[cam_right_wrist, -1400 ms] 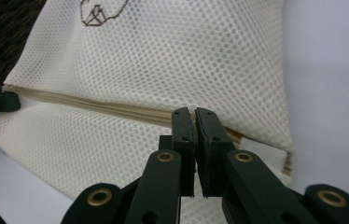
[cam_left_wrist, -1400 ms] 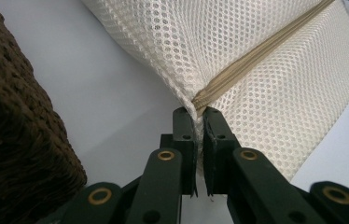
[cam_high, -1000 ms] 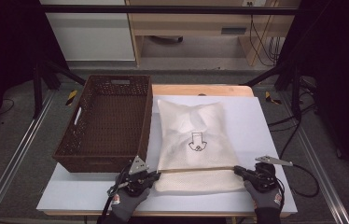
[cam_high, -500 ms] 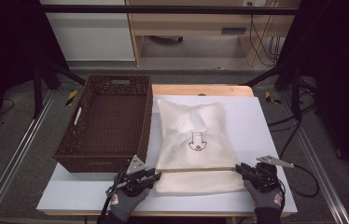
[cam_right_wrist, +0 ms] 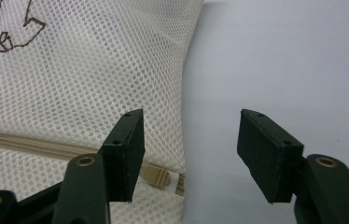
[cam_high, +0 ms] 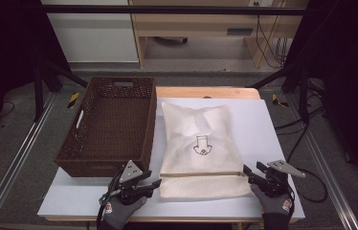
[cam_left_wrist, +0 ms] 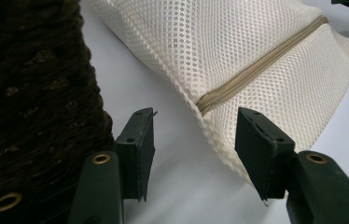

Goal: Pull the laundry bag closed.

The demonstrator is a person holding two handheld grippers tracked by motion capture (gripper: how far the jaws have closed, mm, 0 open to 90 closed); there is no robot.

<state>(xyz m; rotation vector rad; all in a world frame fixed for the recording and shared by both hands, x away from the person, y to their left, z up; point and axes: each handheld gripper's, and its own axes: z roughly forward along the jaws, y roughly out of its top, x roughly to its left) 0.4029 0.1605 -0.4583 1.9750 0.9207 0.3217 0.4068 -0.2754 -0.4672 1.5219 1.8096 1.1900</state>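
A white mesh bag (cam_high: 201, 148) with a small dark emblem lies flat on the white table (cam_high: 273, 129). A beige zipper (cam_high: 201, 174) runs across its near end. My left gripper (cam_high: 155, 184) is at the zipper's left end, and its jaws have just been opening. In the left gripper view it (cam_left_wrist: 196, 126) stands open, the bag's (cam_left_wrist: 238, 46) edge between the jaws but not pressed. My right gripper (cam_high: 252, 168) is at the zipper's right end and has also just been opening. In the right gripper view it (cam_right_wrist: 191, 135) is open, the zipper pull (cam_right_wrist: 156, 176) beside one jaw.
A dark brown woven basket (cam_high: 103, 167) stands on the table's left half, close beside my left gripper and its wall (cam_left_wrist: 28, 93) nearly touching one jaw. Bare white table lies right of the bag. Cables trail off the right edge.
Both grippers were shut on the zipper's two ends, holding it taut. Their jaws have spread and let go, and the bag's near end now rests slack on the table.
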